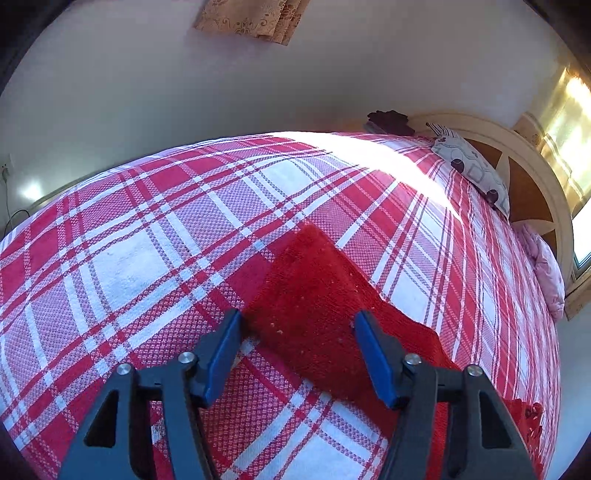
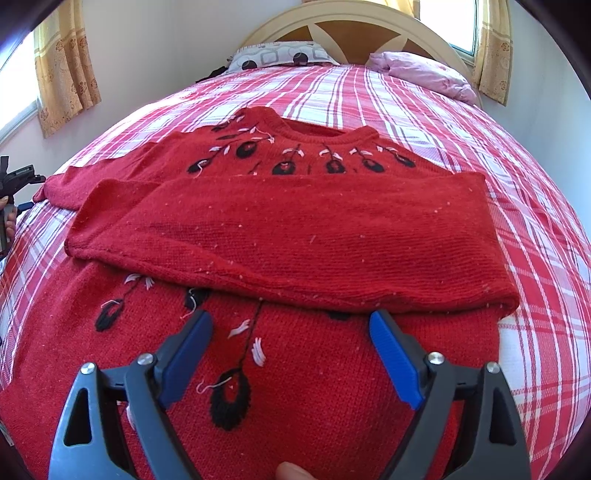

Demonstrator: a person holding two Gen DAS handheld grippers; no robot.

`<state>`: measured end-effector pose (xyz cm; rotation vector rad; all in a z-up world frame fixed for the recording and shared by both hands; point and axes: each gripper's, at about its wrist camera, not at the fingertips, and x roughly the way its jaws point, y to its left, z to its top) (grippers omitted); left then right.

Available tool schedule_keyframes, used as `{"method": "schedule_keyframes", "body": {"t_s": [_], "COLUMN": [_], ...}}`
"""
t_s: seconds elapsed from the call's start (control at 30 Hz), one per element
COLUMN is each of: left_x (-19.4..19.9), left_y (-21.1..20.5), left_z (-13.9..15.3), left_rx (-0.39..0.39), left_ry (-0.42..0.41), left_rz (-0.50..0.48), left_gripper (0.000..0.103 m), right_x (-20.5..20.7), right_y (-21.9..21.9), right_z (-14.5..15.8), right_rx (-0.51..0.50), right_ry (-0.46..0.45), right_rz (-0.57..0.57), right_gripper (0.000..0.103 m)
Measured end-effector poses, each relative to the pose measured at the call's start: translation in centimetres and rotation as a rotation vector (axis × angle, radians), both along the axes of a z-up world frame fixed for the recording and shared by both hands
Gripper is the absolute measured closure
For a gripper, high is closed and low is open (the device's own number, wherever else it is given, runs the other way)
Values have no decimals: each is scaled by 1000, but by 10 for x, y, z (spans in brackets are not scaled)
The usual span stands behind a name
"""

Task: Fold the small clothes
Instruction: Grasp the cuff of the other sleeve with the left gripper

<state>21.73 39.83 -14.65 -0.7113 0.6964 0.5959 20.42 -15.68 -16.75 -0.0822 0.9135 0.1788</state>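
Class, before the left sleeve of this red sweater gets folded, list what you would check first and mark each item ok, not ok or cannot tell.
1. Right sleeve already folded across the sweater: ok.
2. Left sleeve lying flat on the plaid bedspread: ok.
3. Left gripper over the left sleeve's end, cloth between the jaws: ok.
4. Left gripper's pads pressing the cloth: not ok, gaps show.
5. Right gripper open, holding nothing: ok.
6. Sweater's hem lying straight: cannot tell, out of view.

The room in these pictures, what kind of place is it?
Most likely a home bedroom: a bed with a red plaid bedspread, a curved wooden headboard with pillows against it, and patterned curtains at the windows.
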Motion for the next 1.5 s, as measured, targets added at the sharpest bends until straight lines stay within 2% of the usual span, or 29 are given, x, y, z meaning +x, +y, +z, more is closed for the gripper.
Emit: {"method": "schedule_keyframes", "body": {"t_s": [0.1,0.2,0.3,0.5,0.7,0.8,0.83,0.93,1.2,1.33,1.5], "left_x": [2,0,-7,-10,-3,1,1,-4,-21,-24,-23], "left_y": [5,14,20,17,11,9,9,14,15,13,0], "left_z": [-3,-5,-8,-6,-8,-7,-6,-4,17,29,48], "left_rx": [-11,-36,-87,-79,-29,5,6,-32,-51,-93,-121], "left_ry": [12,5,-33,-40,-39,-21,-22,-54,-145,-192,-252], "left_rz": [7,31,51,83,75,39,32,18,9,10,-37], "left_gripper": [67,84,84,84,77,77,87,95,96,96,97], "right_x": [0,0,0,0,0,0,0,-1,-1,-1,-1], "right_y": [0,0,0,1,1,1,1,1,1,1,0], "right_z": [0,0,0,-1,-1,-1,-1,-1,-2,-1,-1], "right_rx": [1,-2,-2,-5,-5,-5,-4,-3,-6,-6,-8], "right_ry": [0,0,0,-1,-2,-2,-2,-2,-2,-4,-5], "right_rz": [0,-1,0,0,-1,-1,-1,0,-1,-1,-2], "right_gripper": [13,12,12,12,12,12,12,12,12,12,12]}}
